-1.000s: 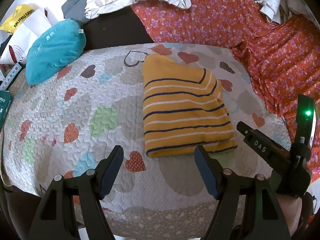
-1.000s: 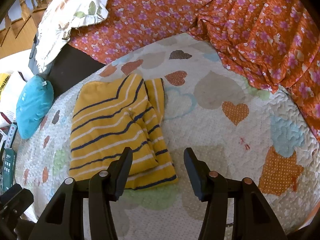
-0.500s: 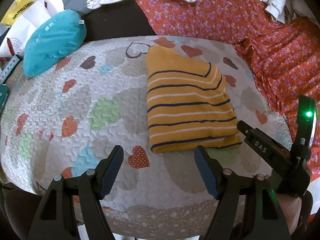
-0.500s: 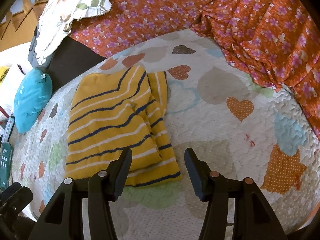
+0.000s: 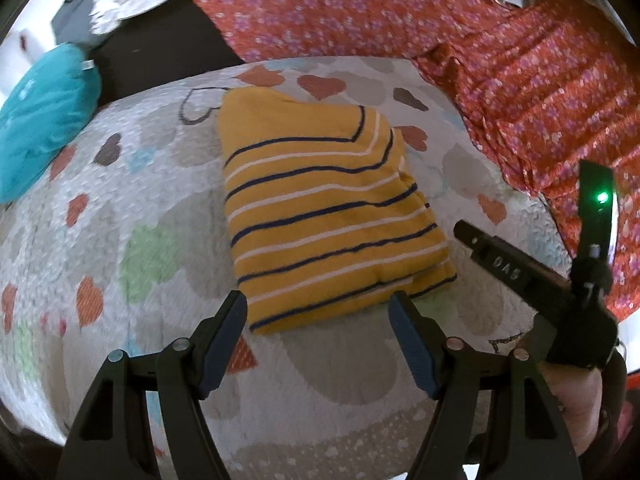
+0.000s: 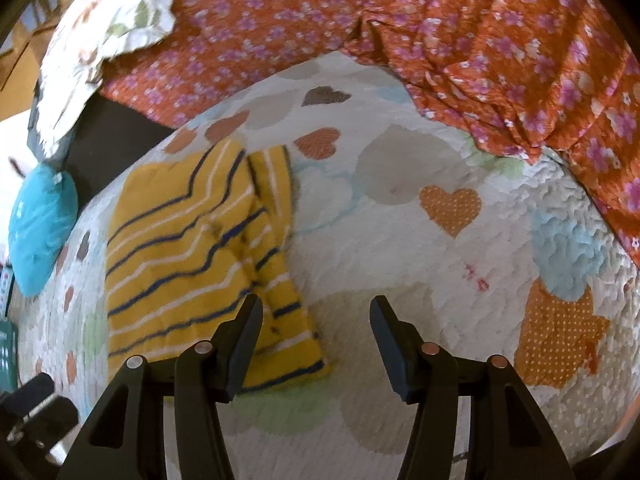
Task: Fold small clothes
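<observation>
Lying folded into a thick rectangle on the heart-print quilt (image 5: 168, 360), the yellow striped sweater (image 5: 320, 216) sits near the quilt's middle, its hem edge nearest both cameras and a narrower folded strip showing along its right side in the right wrist view, with a teal pillow (image 5: 44, 128) well off to its left and an orange floral sheet (image 6: 400, 20) bunched behind. The left gripper (image 5: 316, 312) hangs just above the near hem, jaws spread and empty, the hem lying between and just beyond the blue pads; the right gripper (image 6: 316, 316) hovers over the sweater's near right corner, jaws likewise parted and gripping nothing, its left finger overlapping the folded strip. The knit is judged soft, light and limp, thick enough where layered to hold a crease yet prone to slump or slide apart if lifted by one layer; a sound hold would pinch all layers together at the two near hem corners, one gripper to each
</observation>
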### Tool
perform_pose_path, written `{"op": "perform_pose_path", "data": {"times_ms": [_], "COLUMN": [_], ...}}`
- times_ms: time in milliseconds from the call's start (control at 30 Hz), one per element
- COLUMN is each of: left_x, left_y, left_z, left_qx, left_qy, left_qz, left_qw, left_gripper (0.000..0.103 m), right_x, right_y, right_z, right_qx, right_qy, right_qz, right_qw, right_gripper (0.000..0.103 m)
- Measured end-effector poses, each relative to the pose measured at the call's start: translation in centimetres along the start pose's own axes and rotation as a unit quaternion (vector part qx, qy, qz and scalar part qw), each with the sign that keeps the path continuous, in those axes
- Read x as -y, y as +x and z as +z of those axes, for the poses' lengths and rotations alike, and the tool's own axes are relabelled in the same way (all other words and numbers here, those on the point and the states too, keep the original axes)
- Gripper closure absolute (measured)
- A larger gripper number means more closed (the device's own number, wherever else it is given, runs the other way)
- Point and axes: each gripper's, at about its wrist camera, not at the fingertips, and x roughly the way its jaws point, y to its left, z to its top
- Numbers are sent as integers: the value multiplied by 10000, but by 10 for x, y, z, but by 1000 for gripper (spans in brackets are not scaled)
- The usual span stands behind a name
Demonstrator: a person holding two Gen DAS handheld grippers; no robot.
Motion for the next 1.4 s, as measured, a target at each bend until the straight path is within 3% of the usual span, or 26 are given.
{"op": "perform_pose_path", "data": {"times_ms": [167,467,600,700,767,833,1000,1167,1333,1400], "left_x": [-14,-55,-95,-124,-138,-145,-138,-121,-105,-102], "left_y": [28,64,74,83,95,108,137,144,151,150], "left_z": [31,65,78,87,89,89,85,87,84,85], "left_qx": [-61,-4,-85,-245,-357,-470,-709,-619,-697,-701], "left_qy": [85,-273,-769,-1406,-1759,-1946,-2124,-1885,-1796,-1717], "left_qz": [-245,-135,-84,-487,-757,-923,-1464,-1531,-1856,-1833], "left_qw": [9996,9995,9970,9886,9808,9754,9635,9681,9635,9654], "left_gripper": [31,31,31,31,31,31,27,20,18,24], "right_x": [7,6,-1,-10,-19,-23,-25,-18,-17,-21], "right_y": [4,18,28,37,44,58,101,128,136,138], "right_z": [13,29,35,51,67,78,85,75,74,73], "right_qx": [221,358,177,63,-26,-156,-587,-973,-1058,-1061], "right_qy": [198,313,398,447,357,352,352,695,831,767], "right_qz": [-130,-72,619,1152,1455,1542,1438,1828,2234,2276], "right_qw": [9995,9988,9971,9923,9887,9873,9872,9758,9654,9649], "right_gripper": [41,40,35,32,20,19,18,18,11,13]}}
